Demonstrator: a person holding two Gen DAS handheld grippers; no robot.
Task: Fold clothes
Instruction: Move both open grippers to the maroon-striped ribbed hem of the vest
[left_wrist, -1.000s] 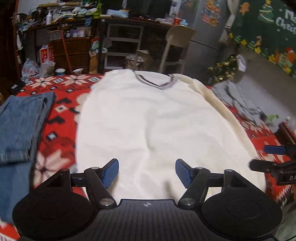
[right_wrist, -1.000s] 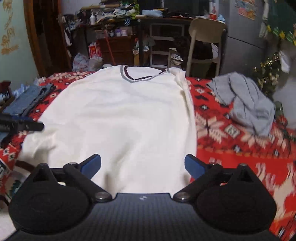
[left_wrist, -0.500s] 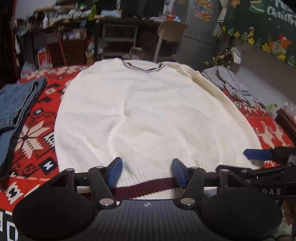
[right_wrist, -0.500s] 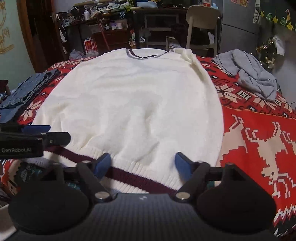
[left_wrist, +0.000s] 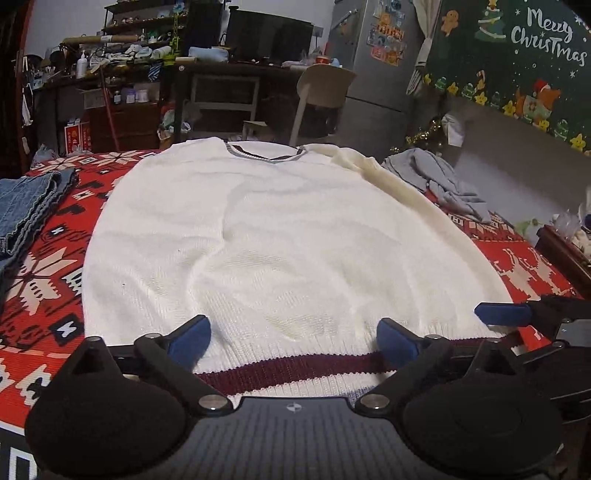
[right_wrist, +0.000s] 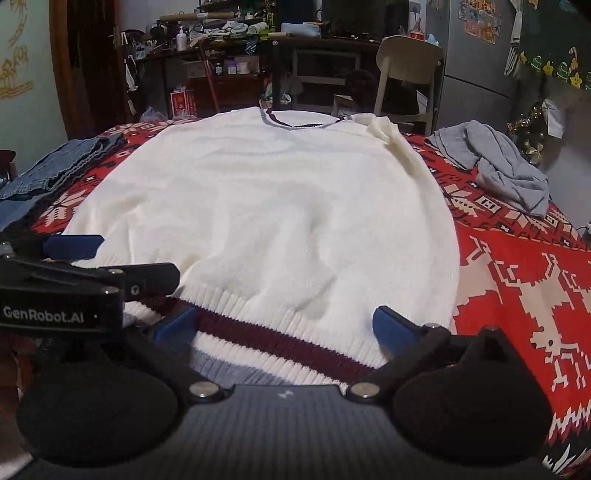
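A red blanket with white snowflakes and reindeer covers the surface, and behind it the room is crowded: a dark desk piled with clutter, a pale chair, a grey fridge with magnets, and a green "Merry Christmas" hanging on the right wall. The sweater, cream with a maroon stripe at the hem, lies flat in the middle of the blanket, its long axis running near to far: hem at the near edge, V-neck pointing away toward the desk (one sleeve is folded in along its right side). Jeans lie at the far left, a grey garment at the far right. Both pairs of tongs sit low at the hem, side by side. The left tongs are spread wide over the left part of the hem, pinching nothing; the right tongs are likewise spread, straddling the stripe on the right part.
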